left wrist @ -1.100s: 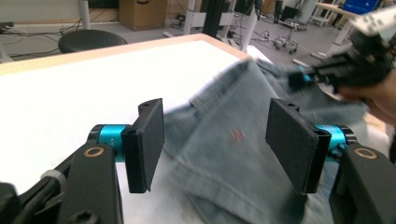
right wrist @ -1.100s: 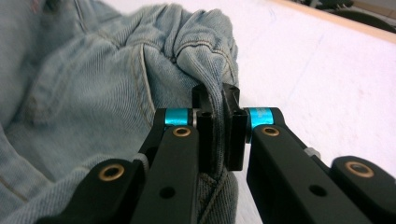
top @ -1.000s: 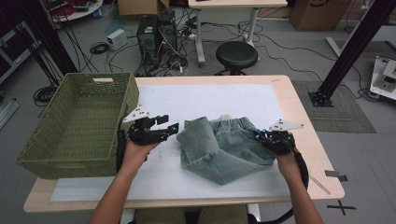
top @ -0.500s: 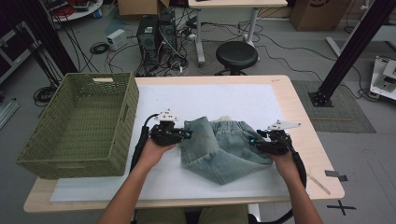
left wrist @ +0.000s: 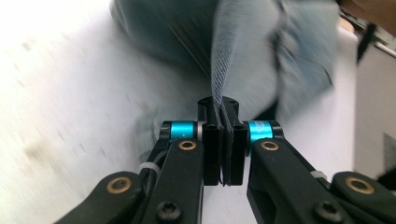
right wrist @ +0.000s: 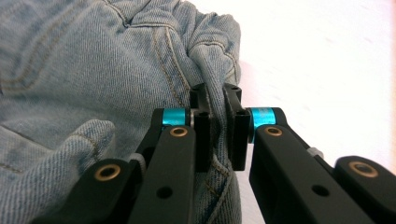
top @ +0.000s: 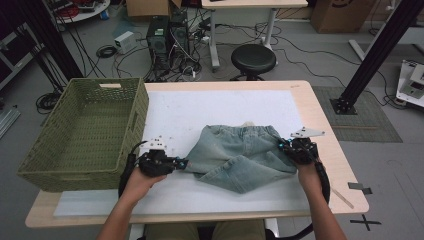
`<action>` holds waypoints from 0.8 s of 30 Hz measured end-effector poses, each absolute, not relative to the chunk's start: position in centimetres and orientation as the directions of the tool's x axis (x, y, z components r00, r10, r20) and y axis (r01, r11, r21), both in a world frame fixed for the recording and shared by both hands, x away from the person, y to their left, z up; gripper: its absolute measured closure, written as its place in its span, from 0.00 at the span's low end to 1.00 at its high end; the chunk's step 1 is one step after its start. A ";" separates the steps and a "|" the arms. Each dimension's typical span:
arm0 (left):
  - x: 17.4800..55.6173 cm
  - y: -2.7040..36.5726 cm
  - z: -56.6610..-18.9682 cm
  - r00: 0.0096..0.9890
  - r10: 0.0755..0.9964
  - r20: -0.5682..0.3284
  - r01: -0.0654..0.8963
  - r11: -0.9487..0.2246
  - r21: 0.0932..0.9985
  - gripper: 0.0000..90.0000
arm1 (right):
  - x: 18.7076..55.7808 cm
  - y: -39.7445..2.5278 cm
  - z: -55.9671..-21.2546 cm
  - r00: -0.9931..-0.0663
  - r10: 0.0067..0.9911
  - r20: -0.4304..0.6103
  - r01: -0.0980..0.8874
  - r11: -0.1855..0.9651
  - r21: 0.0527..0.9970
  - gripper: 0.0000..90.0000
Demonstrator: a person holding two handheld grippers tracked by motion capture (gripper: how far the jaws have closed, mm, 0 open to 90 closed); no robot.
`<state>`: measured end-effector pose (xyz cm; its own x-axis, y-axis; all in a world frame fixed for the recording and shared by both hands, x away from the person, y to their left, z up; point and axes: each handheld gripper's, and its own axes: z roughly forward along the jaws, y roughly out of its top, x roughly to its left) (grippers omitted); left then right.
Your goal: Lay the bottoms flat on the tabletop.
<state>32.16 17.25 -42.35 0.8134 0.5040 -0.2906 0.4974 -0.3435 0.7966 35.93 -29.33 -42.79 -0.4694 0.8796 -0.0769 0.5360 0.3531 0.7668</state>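
Here the denim shorts (top: 240, 155) lie partly folded on the white mat (top: 220, 110) of the worktop (top: 320, 120), right of the green basket (top: 85, 130). The left gripper (top: 181, 163) pinches a thin fabric edge at their left side; the right gripper (top: 286, 146) clamps a bunched fold at their right.

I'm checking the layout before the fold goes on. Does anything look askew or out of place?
Yes: the denim shorts lie crumpled, one leg folded across the front in a point, not flat. The left gripper and right gripper pinch opposite edges. The green basket overhangs the table's left edge.
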 end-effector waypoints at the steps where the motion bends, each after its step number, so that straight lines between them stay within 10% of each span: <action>1: 31.9 17.3 -42.5 0.817 0.491 -0.303 0.503 -0.350 0.790 0.98 | 36.0 -29.5 -42.9 -0.464 0.883 -0.077 0.543 0.352 0.762 0.94; 9: 33.0 17.8 -40.0 0.771 0.569 -0.286 0.499 -0.261 0.827 0.47 | 35.8 -30.8 -41.8 -0.467 0.884 0.025 0.499 0.240 0.833 0.73; 24: 40.5 12.3 -38.5 0.718 0.651 -0.246 0.487 -0.217 0.846 0.40 | 36.9 -29.0 -43.4 -0.525 0.851 0.013 0.546 0.326 0.772 0.57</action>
